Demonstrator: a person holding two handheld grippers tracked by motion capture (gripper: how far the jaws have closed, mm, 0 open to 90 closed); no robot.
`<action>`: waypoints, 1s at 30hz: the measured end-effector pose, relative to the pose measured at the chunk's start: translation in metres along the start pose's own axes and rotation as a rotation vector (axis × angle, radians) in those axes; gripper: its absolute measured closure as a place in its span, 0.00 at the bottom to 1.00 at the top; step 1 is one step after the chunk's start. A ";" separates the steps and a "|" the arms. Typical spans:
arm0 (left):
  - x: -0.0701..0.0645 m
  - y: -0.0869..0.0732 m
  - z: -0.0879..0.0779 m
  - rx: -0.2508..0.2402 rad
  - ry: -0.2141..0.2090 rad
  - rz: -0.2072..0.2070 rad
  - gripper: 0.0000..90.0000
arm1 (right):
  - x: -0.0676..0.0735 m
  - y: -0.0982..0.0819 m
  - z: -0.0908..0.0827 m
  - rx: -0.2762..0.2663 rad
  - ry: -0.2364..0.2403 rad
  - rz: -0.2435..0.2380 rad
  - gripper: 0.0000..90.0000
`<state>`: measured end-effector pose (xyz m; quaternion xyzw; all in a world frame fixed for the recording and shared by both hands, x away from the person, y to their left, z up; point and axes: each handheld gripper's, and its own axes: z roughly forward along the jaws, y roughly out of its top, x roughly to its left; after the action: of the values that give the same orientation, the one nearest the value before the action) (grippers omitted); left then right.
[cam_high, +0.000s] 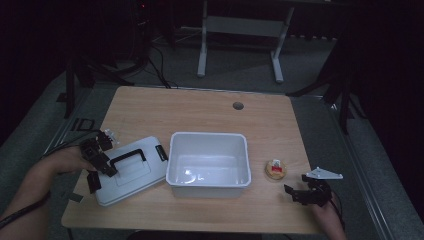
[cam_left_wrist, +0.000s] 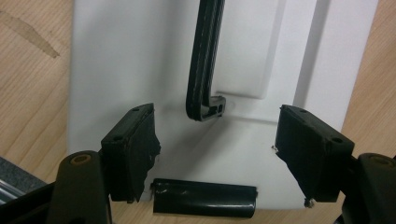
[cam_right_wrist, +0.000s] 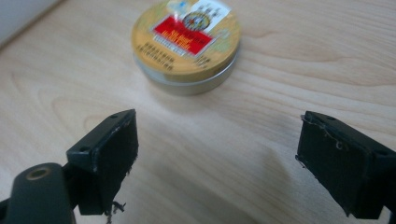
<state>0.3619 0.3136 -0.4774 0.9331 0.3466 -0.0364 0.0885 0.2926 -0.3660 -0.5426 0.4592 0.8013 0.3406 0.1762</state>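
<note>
Tongs (cam_right_wrist: 217, 158) agape before tin (cam_right_wrist: 187, 44)

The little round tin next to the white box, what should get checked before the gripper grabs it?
1. Right gripper open: ok, fingers spread wide.
2. Round tin ahead of the fingers: ok, not yet between them.
3. Tin lying flat on the table: ok.
4. Space around the tin: ok, apart from the white bin.
5. Bin empty: ok.
6. Left gripper out of the way: ok, open over the lid.
</note>
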 end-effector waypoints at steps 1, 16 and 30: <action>0.000 -0.001 -0.001 -0.004 -0.009 -0.002 0.32 | 0.000 0.002 0.000 0.016 0.018 -0.013 0.13; 0.001 -0.009 0.000 0.029 -0.010 -0.003 0.32 | 0.000 0.034 -0.006 0.385 0.134 -0.239 0.12; -0.001 -0.009 -0.004 0.049 -0.007 0.001 0.32 | 0.007 0.060 -0.005 0.657 0.135 -0.434 0.13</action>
<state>0.3553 0.3205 -0.4748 0.9351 0.3447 -0.0480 0.0667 0.3228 -0.3415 -0.4967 0.2878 0.9557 0.0505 0.0346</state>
